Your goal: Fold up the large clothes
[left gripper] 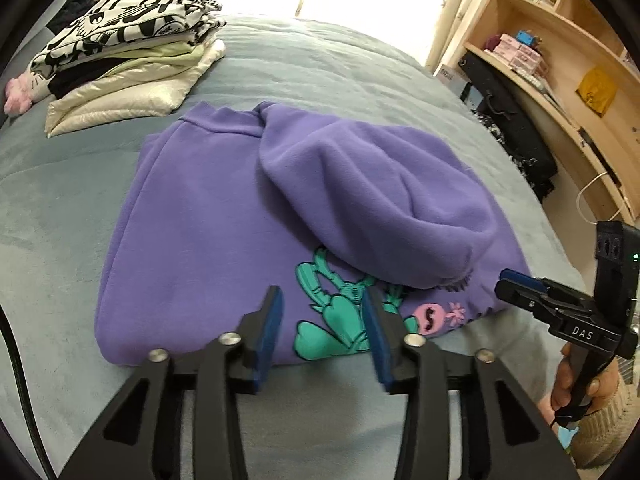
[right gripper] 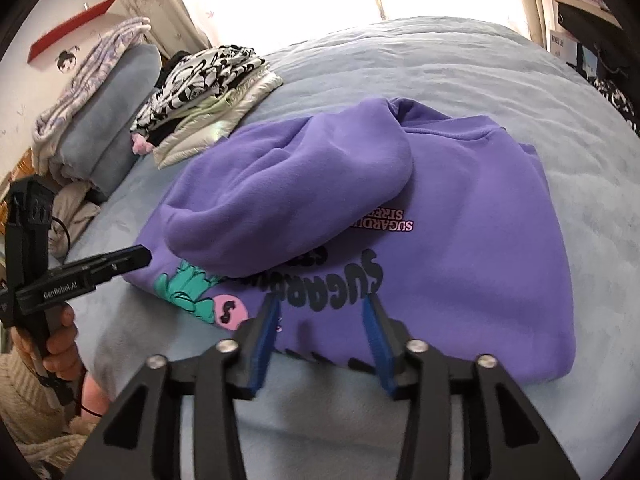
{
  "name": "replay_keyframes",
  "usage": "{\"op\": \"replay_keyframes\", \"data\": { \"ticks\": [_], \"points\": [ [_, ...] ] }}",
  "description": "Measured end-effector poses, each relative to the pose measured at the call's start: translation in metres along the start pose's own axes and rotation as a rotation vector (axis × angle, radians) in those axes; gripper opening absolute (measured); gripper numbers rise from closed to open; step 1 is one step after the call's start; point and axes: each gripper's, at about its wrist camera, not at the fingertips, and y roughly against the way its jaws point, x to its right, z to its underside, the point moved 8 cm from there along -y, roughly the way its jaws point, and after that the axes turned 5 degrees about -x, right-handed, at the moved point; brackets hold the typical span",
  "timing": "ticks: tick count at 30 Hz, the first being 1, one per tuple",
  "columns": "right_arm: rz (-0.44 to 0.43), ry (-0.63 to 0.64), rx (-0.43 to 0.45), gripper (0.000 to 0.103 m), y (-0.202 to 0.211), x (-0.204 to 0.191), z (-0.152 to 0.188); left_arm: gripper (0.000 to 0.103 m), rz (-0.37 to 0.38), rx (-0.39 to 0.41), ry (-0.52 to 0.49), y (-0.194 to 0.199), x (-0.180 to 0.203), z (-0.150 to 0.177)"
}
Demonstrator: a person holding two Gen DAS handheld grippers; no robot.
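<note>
a purple hoodie lies folded into a rough rectangle in the middle of a grey-blue bedspread, its printed front facing up. the hood is flopped forward over the chest, covering part of the black lettering and touching the top of a teal cartoon figure. a small pink round face sits just beside that figure, at its 3 o'clock in the left wrist view.

the left gripper hovers over the hoodie's near edge with its blue-padded fingers spread apart; nothing is between them, only the teal print showing through the gap. the right gripper stands the same way over the near edge at the lettering, fingers parted and holding nothing. in the left wrist view the right gripper appears at 3 o'clock just beside the hoodie's corner, carried by a hand in a cream knitted sleeve.

a stack of folded clothes, a black-and-white patterned piece on top of pale cream and green ones, sits at 10 o'clock of the hoodie, well apart from it. a wooden shelf unit stands at 2 o'clock beyond the bed. rolled grey and patterned blankets lie at 9 o'clock in the right wrist view.
</note>
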Motion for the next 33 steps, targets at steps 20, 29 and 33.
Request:
{"op": "replay_keyframes", "data": {
  "ticks": [20,29,33],
  "points": [
    [-0.259,-0.229,-0.032,0.062,-0.018,0.004,0.006,0.052,0.363,0.001,0.18,-0.027,-0.008,0.0],
    [-0.41,-0.344,-0.006,0.062,-0.038,0.004,-0.012,0.052,0.468,0.008,0.232,-0.056,-0.006,-0.015],
    [-0.491,-0.412,0.04,0.063,-0.041,0.01,-0.026,0.055,0.534,0.033,0.259,-0.063,-0.005,-0.026]
  ]
}}
